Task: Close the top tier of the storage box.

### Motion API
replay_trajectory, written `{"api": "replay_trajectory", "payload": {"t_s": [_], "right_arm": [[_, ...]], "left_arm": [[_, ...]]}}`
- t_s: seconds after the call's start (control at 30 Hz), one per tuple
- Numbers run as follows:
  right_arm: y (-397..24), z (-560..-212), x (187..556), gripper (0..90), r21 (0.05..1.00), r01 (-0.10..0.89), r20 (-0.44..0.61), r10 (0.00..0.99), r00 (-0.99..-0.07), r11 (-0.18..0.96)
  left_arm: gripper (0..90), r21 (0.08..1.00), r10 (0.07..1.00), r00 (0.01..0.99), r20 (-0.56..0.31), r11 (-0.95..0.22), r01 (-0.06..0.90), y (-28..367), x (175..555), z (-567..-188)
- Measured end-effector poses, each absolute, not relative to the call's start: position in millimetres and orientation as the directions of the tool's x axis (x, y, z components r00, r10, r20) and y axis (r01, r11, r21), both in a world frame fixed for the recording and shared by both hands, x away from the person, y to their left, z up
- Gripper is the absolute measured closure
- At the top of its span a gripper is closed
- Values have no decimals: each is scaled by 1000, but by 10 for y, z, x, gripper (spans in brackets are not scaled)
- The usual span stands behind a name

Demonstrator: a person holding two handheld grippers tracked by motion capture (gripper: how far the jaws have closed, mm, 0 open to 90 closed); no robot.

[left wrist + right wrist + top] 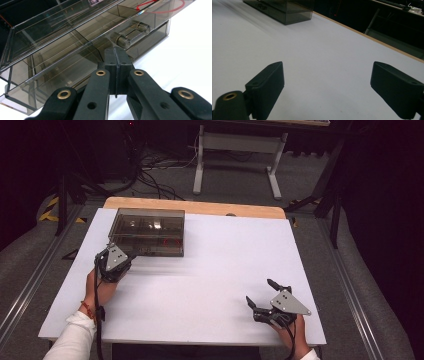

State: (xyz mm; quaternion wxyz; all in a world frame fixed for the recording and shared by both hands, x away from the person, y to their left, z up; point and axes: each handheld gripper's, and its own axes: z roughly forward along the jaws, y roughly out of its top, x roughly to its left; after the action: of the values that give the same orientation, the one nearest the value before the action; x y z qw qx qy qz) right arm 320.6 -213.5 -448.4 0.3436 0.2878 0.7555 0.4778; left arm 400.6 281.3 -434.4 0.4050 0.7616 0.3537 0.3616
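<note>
White tabletop (210, 285), wooden far edge (200, 207), grey floor (240, 185), dark room

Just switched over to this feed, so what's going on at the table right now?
A person works at a white table with a claw in each hand. The left claw, jaws shut, is up against the front latch of a smoky clear compartment box, lid slightly raised. The right claw hovers open over bare table near the front right, holding nothing.

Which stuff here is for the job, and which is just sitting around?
For the job:
- smoky clear plastic box
- its latch
- left gripper, fingers shut, right at the box's front

Just around:
- right gripper, open over the white table
- cables on the floor
</note>
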Motion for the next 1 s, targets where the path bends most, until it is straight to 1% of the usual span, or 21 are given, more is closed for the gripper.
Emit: {"api": "replay_trajectory", "payload": {"t_s": [0.53, 1.0], "right_arm": [[-2138, -4497, 3219, 127, 920, 116, -235, 765, -599, 374], [-2134, -4501, 3217, 127, 919, 117, -235, 764, -600, 375]], "left_arm": [[895, 881, 848, 476, 234, -392, 265, 2784, 4149, -4364], [893, 876, 849, 471, 241, -399, 270, 2755, 4223, -4373]]}}
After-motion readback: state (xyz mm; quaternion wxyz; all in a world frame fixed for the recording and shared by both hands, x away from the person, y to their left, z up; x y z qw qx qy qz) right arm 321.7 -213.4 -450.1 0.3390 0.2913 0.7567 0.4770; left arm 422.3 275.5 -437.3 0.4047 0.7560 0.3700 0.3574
